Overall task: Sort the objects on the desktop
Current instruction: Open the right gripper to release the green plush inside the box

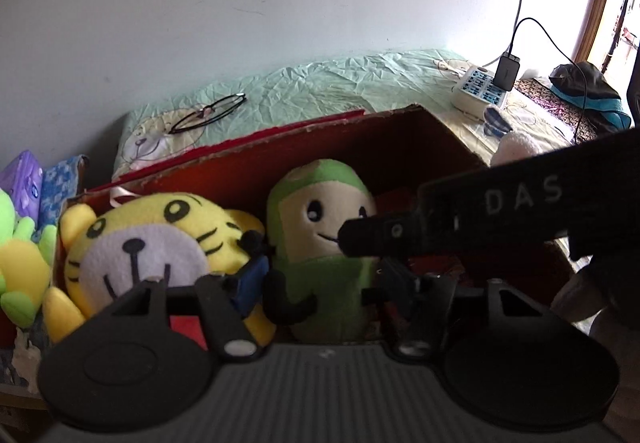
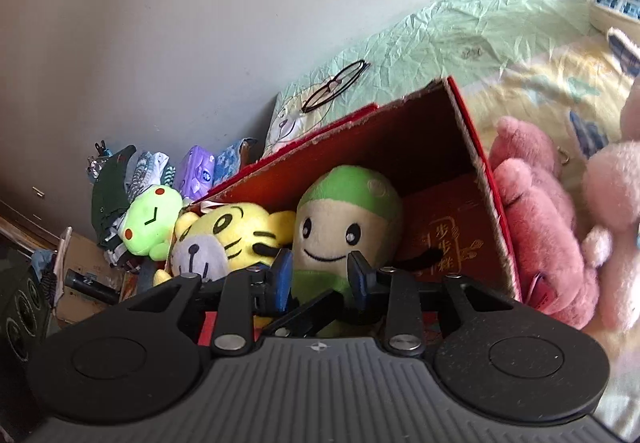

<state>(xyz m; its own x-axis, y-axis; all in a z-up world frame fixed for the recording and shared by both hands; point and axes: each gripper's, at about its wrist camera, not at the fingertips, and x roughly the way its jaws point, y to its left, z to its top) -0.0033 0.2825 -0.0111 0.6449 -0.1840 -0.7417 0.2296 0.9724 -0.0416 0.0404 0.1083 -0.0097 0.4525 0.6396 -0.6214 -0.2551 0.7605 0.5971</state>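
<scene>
Green-capped plush (image 2: pixel 344 231) stands in the red box (image 2: pixel 448 147), with the right gripper (image 2: pixel 320 271) pinching its body and the left gripper (image 1: pixel 324 279) clamping it too. Beside it sits the tiger plush (image 2: pixel 232 235); pink plush toys (image 2: pixel 532 227) wait outside, unsorted.

I see soft, fuzzy cloth on the green plush (image 2: pixel 344 227) and the yellow tiger plush (image 1: pixel 160 247), frayed red cardboard (image 2: pixel 420 139) with a glossy gold-printed floor, crinkled matt sheet (image 1: pixel 340 79), thin glossy glasses (image 1: pixel 208 113), and matt black plastic gripper fingers (image 2: pixel 280 275).
</scene>
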